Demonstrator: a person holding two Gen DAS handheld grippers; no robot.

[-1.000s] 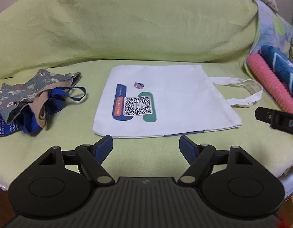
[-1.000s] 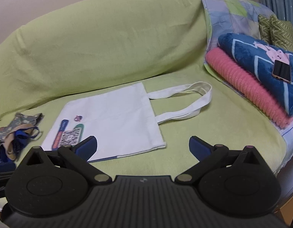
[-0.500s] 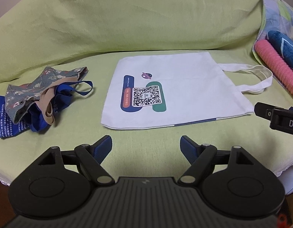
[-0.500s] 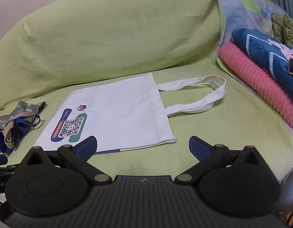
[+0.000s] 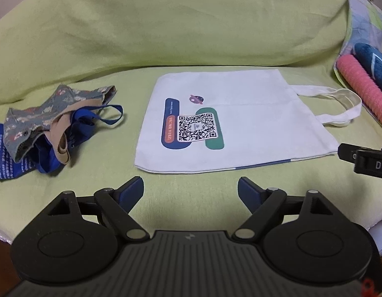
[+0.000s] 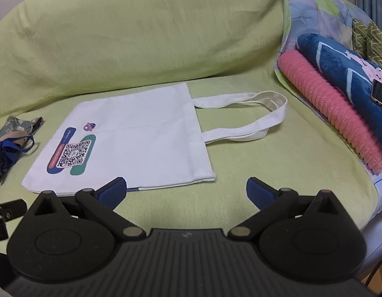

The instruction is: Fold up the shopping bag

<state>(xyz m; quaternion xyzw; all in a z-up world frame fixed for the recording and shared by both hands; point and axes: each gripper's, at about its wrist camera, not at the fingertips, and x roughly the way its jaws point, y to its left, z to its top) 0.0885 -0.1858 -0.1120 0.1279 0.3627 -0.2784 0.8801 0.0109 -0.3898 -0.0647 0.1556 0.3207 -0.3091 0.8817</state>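
Note:
A white cloth shopping bag point(image 5: 252, 118) lies flat on the green-covered sofa seat, printed QR code near its left end, handles point(image 5: 339, 106) stretched to the right. It also shows in the right wrist view point(image 6: 141, 133) with its handles point(image 6: 260, 116). My left gripper point(image 5: 190, 188) is open and empty, hovering just in front of the bag's near edge. My right gripper point(image 6: 186, 189) is open and empty, in front of the bag's near right corner. The right gripper's body shows at the right edge of the left wrist view point(image 5: 364, 158).
A pile of other bags, patterned grey and blue point(image 5: 47, 128), lies left of the white bag. A rolled pink blanket point(image 6: 334, 109) and a blue blanket point(image 6: 344, 66) with a phone point(image 6: 380, 94) on it lie at the right. The sofa back point(image 6: 141, 37) rises behind.
Both grippers have shifted so the bag sits higher and further right in the left view, larger and more central in the right view. Both stay open. The bag has not moved.

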